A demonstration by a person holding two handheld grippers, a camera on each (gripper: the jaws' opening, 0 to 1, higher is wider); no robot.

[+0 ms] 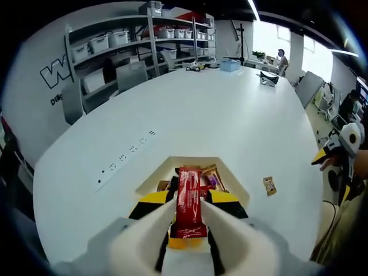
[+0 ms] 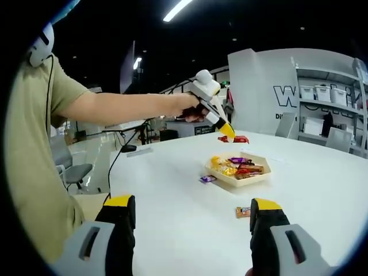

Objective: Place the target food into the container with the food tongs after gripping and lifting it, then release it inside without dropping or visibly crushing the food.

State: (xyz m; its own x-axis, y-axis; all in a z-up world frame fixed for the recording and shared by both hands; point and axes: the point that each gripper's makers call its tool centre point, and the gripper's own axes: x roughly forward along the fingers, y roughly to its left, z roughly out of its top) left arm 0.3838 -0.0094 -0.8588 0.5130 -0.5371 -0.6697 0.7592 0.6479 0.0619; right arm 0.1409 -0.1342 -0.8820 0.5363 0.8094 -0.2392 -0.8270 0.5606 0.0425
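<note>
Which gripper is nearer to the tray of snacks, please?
Left. The left gripper, holding a red packet, hangs just above the tray; the right gripper sits farther back.

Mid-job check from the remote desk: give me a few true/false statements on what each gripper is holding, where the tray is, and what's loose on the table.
1. The left gripper is shut on a red snack bar. True.
2. The right gripper holds a candy. False: its jaws stand wide apart with nothing between them.
3. The tray is bare. False: it holds several wrapped sweets.
4. In the right gripper view, a purple wrapped candy lies on the table outside the tray. True.
5. In the left gripper view, the red snack bar hangs above the tray. True.
6. The small brown wrapped candy lies inside the tray. False: it lies on the table, apart from it.
</note>
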